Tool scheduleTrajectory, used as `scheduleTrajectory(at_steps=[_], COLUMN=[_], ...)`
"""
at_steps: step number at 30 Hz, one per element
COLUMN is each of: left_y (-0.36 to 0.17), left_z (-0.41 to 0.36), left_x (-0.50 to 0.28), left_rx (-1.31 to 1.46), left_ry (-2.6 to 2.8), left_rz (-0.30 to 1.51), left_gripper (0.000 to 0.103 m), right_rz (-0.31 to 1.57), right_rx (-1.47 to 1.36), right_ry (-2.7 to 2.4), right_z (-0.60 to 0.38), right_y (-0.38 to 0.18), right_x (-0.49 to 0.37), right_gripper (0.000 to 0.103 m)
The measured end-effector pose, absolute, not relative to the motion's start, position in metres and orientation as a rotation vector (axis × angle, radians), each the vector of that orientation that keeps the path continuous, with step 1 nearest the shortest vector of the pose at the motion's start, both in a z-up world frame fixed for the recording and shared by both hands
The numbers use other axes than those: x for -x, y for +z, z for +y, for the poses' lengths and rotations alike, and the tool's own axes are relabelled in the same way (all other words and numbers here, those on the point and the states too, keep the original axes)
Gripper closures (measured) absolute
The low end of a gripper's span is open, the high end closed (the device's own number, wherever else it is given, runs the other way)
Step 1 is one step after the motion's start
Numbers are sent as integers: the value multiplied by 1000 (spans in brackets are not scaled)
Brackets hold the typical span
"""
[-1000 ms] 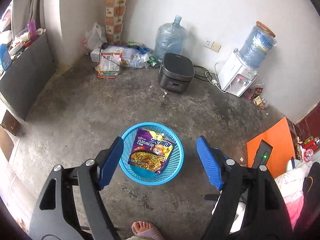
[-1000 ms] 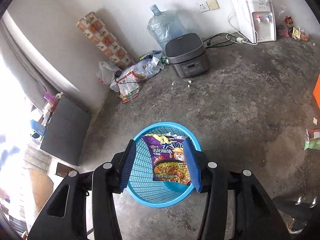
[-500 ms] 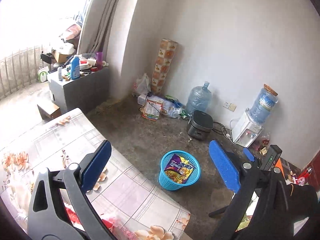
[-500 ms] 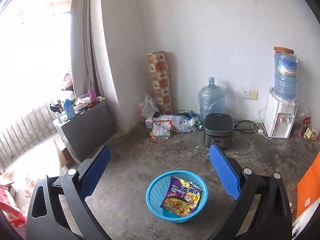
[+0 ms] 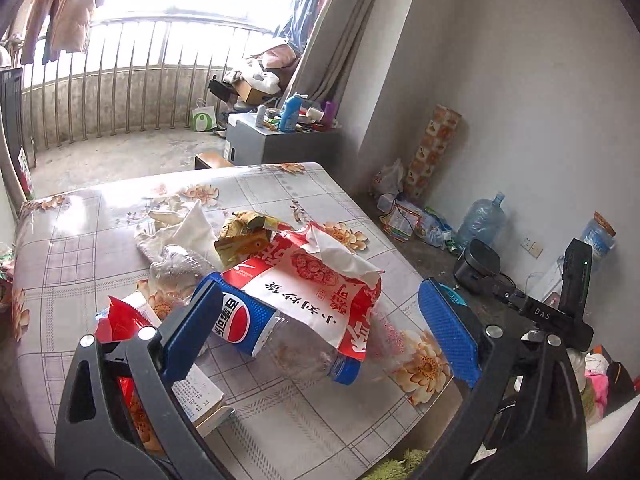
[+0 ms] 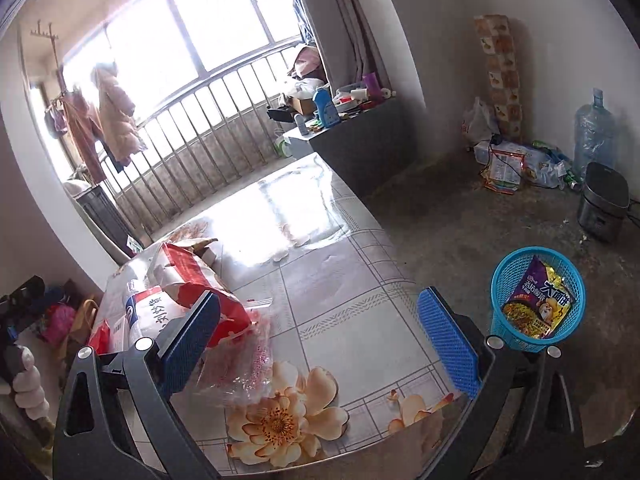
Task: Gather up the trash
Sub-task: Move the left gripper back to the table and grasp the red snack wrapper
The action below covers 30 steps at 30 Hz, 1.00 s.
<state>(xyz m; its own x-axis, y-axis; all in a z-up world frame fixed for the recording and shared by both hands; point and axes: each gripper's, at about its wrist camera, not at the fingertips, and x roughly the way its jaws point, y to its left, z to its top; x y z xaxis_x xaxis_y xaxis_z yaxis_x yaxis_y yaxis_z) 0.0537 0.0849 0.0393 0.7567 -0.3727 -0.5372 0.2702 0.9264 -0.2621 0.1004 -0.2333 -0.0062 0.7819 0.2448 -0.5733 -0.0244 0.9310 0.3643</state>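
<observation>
A pile of trash lies on the flowered table (image 5: 80, 240). A Pepsi bottle (image 5: 236, 324) lies on its side under a red-and-white bag (image 5: 316, 280). Beside them are a crushed clear bottle (image 5: 176, 272), white tissue (image 5: 192, 228), a yellow wrapper (image 5: 240, 240) and a red packet (image 5: 120, 320). My left gripper (image 5: 320, 286) hovers open just in front of the bottle and bag, nothing between its pads. My right gripper (image 6: 320, 296) is open over the bare table (image 6: 340, 264), with the red-and-white bag (image 6: 188, 272) and a clear zip bag (image 6: 240, 356) at its left finger. The blue basket (image 6: 500, 276) on the floor holds a purple noodle packet (image 6: 536, 300).
The table edge drops to the concrete floor (image 6: 460, 208) on the right. A rice cooker (image 6: 604, 200), water jug (image 6: 594, 136) and bags line the far wall. A grey cabinet (image 6: 360, 148) stands by the balcony railing. A gloved hand (image 6: 28, 384) shows at far left.
Both grippers swung away from above the basket to the table. The right jaws, which were around the noodle packet, opened wide and left it in the basket. The left jaws widened a little.
</observation>
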Motion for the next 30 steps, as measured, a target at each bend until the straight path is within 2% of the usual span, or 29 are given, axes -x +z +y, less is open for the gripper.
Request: scheduleTrajectory(at_steps=[5, 9, 17, 24, 29, 30], left_y=[14, 12, -2, -32, -49, -51], left_z=[117, 145, 185, 184, 210, 215], left_x=[-26, -13, -23, -50, -62, -63], left_rx=[125, 120, 138, 15, 178, 205], left_ry=[-254, -161, -37, 11, -18, -24], left_rz=[676, 654, 666, 746, 810, 813], left_gripper=[9, 9, 9, 32, 38, 43], right_rz=[663, 636, 622, 702, 745, 756], right_rx=[-323, -298, -219, -89, -9, 1], right_ry=[253, 325, 544, 734, 798, 805], right_z=[-199, -179, -125, -41, -5, 1], right_y=[4, 15, 33, 22, 14, 13], right_x=[-100, -97, -99, -104, -104, -105], right_gripper=[7, 7, 13, 13, 13, 13])
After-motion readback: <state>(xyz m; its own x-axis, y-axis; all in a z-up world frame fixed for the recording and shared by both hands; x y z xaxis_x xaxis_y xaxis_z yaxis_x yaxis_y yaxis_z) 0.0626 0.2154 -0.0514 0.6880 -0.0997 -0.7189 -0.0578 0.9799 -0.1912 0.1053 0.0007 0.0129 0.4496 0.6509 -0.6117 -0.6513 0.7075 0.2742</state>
